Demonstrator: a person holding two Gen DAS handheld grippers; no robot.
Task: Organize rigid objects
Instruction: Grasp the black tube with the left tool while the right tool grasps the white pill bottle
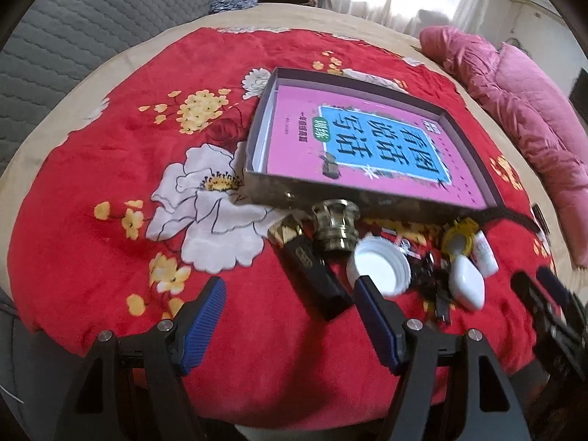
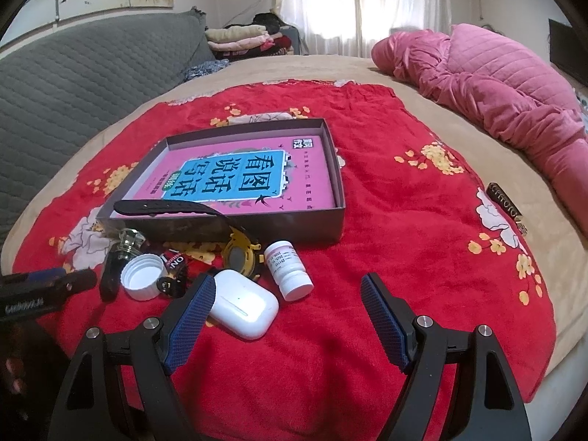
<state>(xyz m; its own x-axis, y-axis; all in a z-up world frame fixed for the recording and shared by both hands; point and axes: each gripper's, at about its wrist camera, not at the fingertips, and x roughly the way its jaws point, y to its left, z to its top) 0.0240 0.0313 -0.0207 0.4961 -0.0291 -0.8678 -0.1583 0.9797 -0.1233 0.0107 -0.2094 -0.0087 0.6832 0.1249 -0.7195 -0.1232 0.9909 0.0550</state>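
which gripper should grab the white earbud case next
Right, probably. The right hand-held gripper is open with the white earbud case against its left finger. The left hand-held gripper, also open, faces the black lighter and white cap instead.

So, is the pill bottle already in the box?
No, the pill bottle lies on the blanket outside the box.

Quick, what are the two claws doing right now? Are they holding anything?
Left claw: open, holding nothing.
Right claw: open, holding nothing; the white earbud case lies by one finger.
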